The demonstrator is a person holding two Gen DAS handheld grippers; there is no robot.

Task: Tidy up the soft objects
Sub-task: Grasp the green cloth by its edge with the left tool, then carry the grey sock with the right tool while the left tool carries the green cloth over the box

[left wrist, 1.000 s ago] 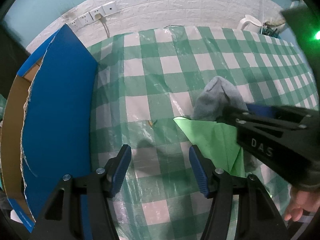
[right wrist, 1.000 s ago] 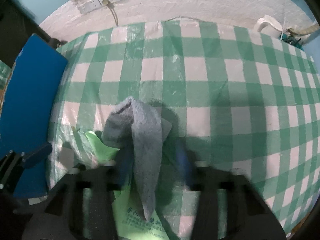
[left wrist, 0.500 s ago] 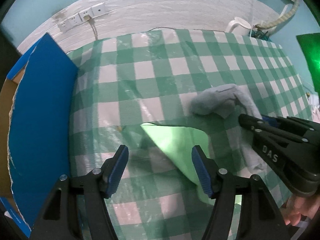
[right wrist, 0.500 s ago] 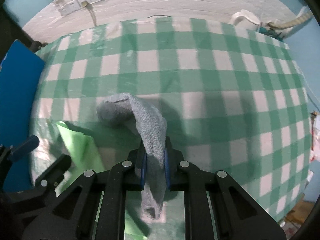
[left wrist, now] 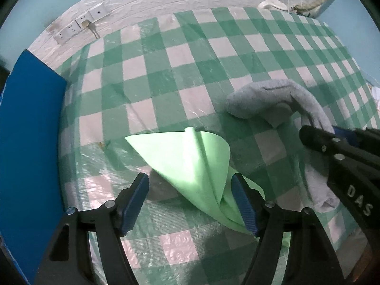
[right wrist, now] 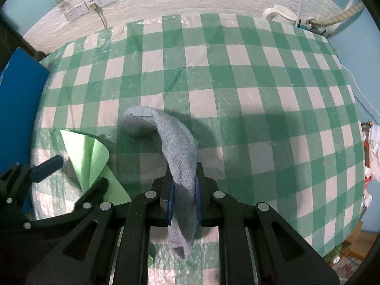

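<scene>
Checked green tablecloth fills both views. My right gripper is clamped on the floppy grey sock mid-length, toe dragging. My left gripper, just been widening, straddles the light green cloth at centre frame; I'd pinch its raised fold.

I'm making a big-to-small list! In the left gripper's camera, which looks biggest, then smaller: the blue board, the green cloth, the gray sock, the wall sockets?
1. blue board, though it sits near the camera
2. green cloth
3. gray sock, partly hidden, so its rank against the cloth is unsure
4. wall sockets, far away
</scene>
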